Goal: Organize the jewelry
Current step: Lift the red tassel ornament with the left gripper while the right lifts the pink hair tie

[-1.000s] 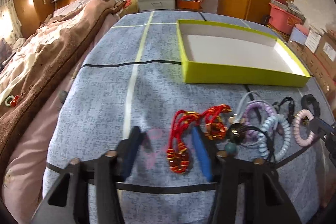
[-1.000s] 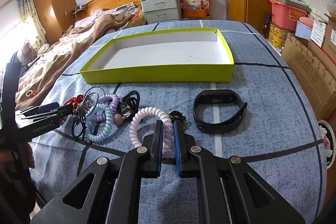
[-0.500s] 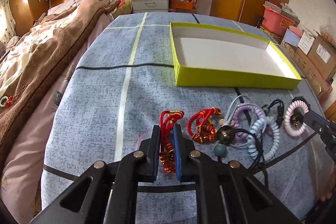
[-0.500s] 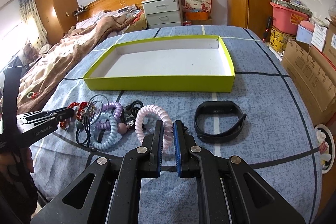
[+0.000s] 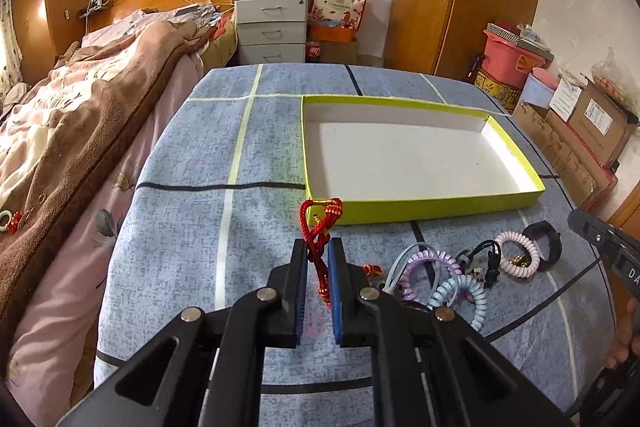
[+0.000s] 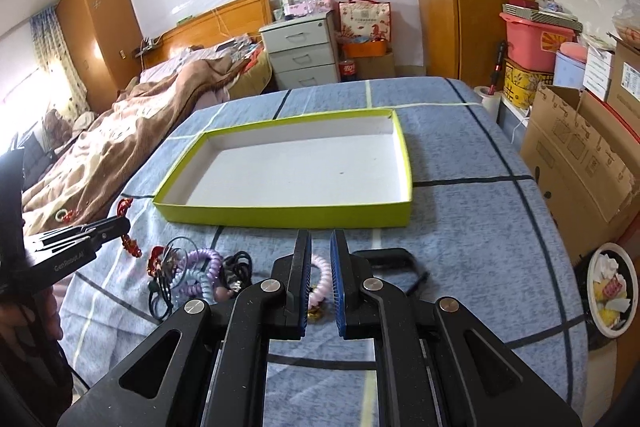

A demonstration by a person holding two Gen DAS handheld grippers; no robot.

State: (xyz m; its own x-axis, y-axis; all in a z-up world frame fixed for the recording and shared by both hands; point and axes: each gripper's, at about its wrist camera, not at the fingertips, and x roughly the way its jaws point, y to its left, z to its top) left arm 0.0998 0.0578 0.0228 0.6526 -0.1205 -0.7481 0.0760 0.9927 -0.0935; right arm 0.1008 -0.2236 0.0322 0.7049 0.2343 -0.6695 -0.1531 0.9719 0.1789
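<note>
My left gripper [image 5: 317, 249] is shut on a red cord bracelet [image 5: 320, 227] and holds it lifted above the blue cloth, just short of the green tray [image 5: 424, 211]. In the right wrist view the left gripper [image 6: 120, 225] shows at the left with the red bracelet [image 6: 130, 243] hanging from it. My right gripper [image 6: 321, 243] is nearly shut and empty, above a pink coil hair tie [image 6: 320, 281] that lies on the cloth. The tray [image 6: 288, 217] has a bare white floor.
A pile lies on the cloth: purple coil tie [image 5: 424, 261], pale blue coil tie [image 5: 464, 291], black cords [image 5: 490, 259], pink coil tie [image 5: 518, 259], black wristband [image 5: 548, 243], another red bracelet [image 6: 154, 261]. A bed is at the left, cardboard boxes at the right.
My left gripper closed on the red bracelet and has lifted it off the cloth toward the tray. My right gripper has risen a little above the pink hair tie.
</note>
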